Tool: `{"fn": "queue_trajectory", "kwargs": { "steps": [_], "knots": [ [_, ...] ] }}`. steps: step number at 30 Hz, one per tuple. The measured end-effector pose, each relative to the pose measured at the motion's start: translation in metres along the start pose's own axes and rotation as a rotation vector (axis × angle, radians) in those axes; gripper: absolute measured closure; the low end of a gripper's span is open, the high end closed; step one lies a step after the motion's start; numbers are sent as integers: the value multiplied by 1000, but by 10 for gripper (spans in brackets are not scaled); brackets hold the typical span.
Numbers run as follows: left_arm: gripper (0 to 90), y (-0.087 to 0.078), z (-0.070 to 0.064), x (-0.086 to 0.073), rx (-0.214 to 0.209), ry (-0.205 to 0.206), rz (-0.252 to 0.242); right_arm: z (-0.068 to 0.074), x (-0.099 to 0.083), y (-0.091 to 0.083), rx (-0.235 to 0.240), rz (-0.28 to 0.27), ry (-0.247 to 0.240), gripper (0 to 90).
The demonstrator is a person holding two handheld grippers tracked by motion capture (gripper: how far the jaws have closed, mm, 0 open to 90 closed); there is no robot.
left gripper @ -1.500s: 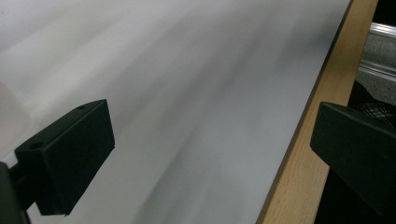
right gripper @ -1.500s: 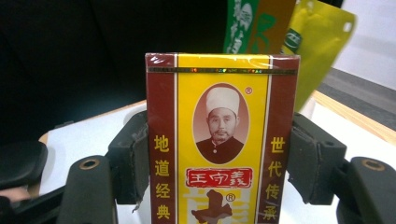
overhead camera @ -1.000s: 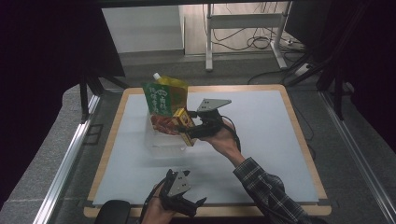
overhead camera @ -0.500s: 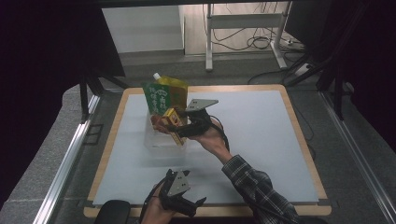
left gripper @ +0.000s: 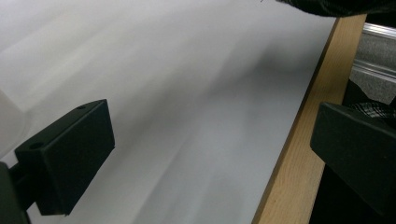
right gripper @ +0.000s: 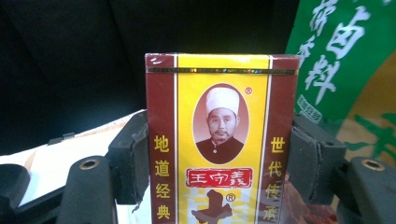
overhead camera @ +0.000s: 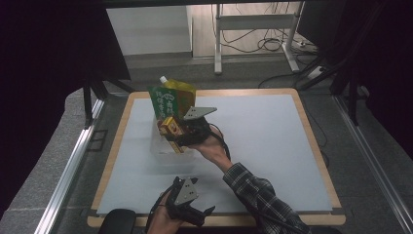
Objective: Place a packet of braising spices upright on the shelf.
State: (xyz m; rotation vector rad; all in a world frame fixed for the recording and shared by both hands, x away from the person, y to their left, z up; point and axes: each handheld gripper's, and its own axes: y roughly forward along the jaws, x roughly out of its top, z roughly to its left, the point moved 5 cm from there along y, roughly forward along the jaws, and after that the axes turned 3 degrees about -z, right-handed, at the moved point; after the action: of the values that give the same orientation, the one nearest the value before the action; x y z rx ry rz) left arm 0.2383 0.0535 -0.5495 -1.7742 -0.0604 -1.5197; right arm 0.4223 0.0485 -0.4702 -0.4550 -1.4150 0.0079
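Observation:
My right gripper (overhead camera: 176, 132) is shut on a yellow and dark red box (overhead camera: 170, 126), held just above a clear plastic bin (overhead camera: 163, 148) left of the table's middle. In the right gripper view the box (right gripper: 219, 140) stands upright between the two black pads (right gripper: 135, 158), with printed characters and a portrait on its face. A green and yellow spouted pouch (overhead camera: 171, 97) stands upright in the bin behind the box, and its green side (right gripper: 341, 60) is close at the right. My left gripper (overhead camera: 192, 214) rests open near the table's front edge, its jaws (left gripper: 65, 158) wide apart over bare white surface.
The white table top (overhead camera: 263, 136) has a wooden rim (left gripper: 299, 154), with wide free room at the right. Grey floor and metal rails (overhead camera: 73, 161) flank the table. A metal stand with cables (overhead camera: 253, 34) is beyond the far edge.
My right gripper has carried the box a little left and toward the bin beside the pouch. The left gripper has stayed where it was.

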Motion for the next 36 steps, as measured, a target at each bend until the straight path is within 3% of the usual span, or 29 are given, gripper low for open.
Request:
{"fn": "queue_trajectory", "kwargs": {
  "steps": [14,20,25,30,36],
  "knots": [
    [0,0,0,0,0,1,1,-1,-16,2,-7,-4,8,317],
    [0,1,0,0,-2,2,3,-3,-26,-4,-21,-39,16,320],
    [0,1,0,0,-1,1,4,1,-40,-4,-49,2,-64,320],
    [0,1,-1,-1,-3,2,5,-4,-45,-9,-47,-16,-4,323],
    [0,2,-1,-1,-3,3,5,-6,-53,-13,-47,-34,17,326]
  ]
}}
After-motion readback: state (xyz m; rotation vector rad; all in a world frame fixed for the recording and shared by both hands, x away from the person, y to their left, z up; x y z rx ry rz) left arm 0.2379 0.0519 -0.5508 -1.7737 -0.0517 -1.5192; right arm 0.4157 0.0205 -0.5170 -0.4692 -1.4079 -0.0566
